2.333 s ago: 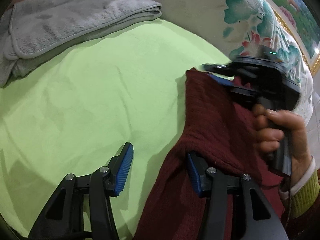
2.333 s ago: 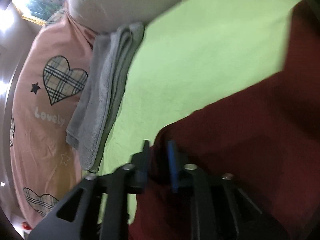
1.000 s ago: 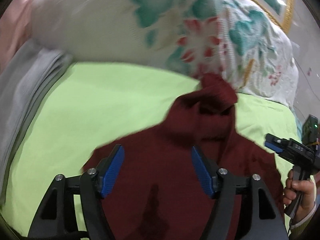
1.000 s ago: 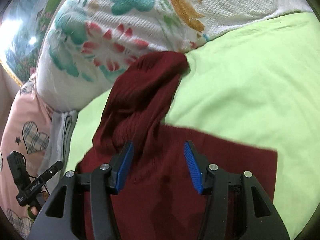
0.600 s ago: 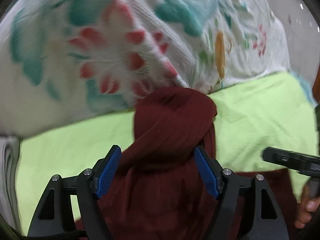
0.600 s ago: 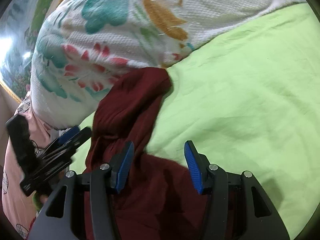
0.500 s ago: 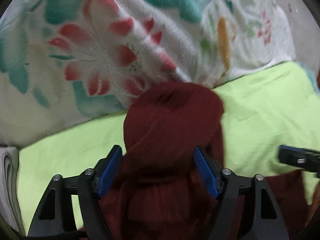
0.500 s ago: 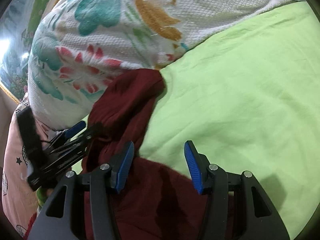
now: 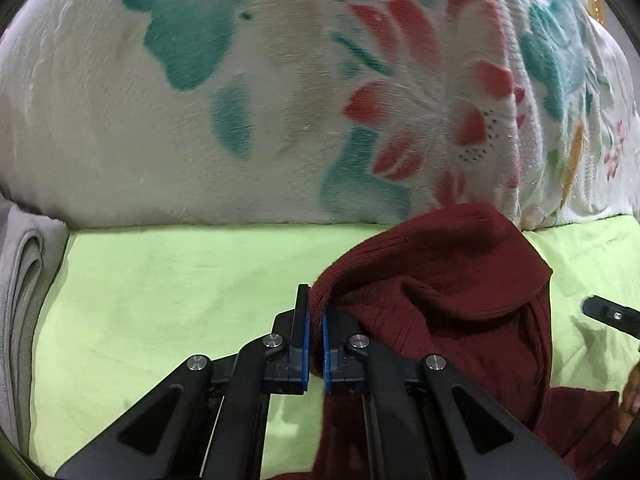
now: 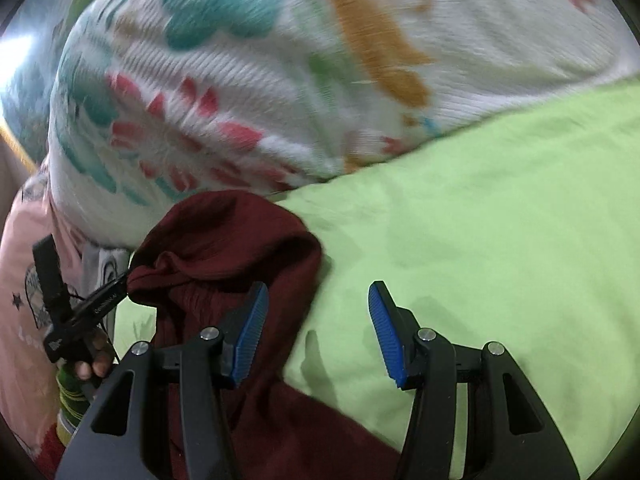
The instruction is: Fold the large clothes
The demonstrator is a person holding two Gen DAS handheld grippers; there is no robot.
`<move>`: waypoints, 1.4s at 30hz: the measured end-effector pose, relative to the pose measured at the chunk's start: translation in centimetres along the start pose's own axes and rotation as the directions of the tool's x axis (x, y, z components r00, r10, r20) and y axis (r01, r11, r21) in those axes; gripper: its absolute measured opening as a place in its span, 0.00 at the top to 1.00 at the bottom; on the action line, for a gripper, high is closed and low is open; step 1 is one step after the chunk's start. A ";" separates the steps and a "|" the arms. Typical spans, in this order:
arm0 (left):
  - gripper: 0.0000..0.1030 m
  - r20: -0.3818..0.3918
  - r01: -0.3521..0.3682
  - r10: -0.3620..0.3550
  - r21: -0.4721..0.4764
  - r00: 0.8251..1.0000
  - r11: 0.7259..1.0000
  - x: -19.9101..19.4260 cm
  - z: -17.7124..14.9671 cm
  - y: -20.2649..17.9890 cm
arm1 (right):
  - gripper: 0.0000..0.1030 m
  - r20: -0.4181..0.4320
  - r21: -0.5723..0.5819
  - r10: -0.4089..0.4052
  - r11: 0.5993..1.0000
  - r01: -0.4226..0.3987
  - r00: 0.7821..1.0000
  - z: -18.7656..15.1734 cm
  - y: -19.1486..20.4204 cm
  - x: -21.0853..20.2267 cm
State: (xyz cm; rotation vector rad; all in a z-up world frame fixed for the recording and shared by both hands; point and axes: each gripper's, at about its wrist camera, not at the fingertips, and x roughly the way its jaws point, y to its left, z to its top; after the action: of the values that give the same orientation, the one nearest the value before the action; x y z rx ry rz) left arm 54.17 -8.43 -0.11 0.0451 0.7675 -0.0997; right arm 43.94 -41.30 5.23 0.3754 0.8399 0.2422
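Green sheet (image 9: pixel 160 288) covers the bed below a flowered blanket (image 9: pixel 280 100), where a maroon sweater (image 9: pixel 440 280) lies bunched. Left gripper (image 9: pixel 315 312) pinches a fold of its fabric; right gripper (image 10: pixel 316 320) hovers, fingers (image 10: pixel 252 320) spread, beside it.

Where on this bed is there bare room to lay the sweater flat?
Green sheet lies bare right of the sweater, below the floral quilt; another bare strip runs between sweater and grey towel. Crowded where the left gripper pinches the sweater beside the quilt.
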 end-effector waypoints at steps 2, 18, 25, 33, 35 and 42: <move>0.98 0.001 0.006 -0.006 0.003 1.000 1.000 0.1 -0.2 0.3 | 0.48 -0.015 -0.053 -0.018 0.998 0.017 1.000 0.5 1.3 1.4; 0.98 0.084 0.150 -0.150 -0.001 0.985 0.989 -9.0 -2.5 1.8 | 0.96 0.107 -0.165 0.051 0.986 -0.033 0.993 -0.1 4.7 -5.5; 0.97 0.107 0.210 -0.210 0.012 0.972 0.978 -16.5 -10.2 0.8 | 0.96 0.136 -0.306 0.015 0.952 0.028 0.991 -9.7 6.9 -12.6; 0.94 -0.043 0.217 -0.217 -0.017 0.975 0.976 -17.3 -20.4 0.2 | 0.93 -0.059 -0.233 -0.064 0.971 0.048 0.996 -19.0 4.6 -11.3; 0.91 -0.068 0.223 -0.225 -0.036 0.972 0.974 -17.8 -22.0 0.9 | 0.90 -0.086 -0.221 -0.063 0.974 0.043 0.994 -20.1 4.6 -12.1; 0.77 -0.052 0.326 -0.333 -0.110 0.941 0.939 -21.6 -24.8 2.2 | 0.48 -0.003 -0.335 0.052 0.941 -0.050 0.999 -19.0 8.4 -16.4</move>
State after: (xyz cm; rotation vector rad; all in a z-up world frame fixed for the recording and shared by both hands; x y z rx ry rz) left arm 21.78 -2.76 -2.89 -0.1778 0.8444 -0.3810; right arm 18.35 -35.20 8.28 0.0780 0.7671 0.4258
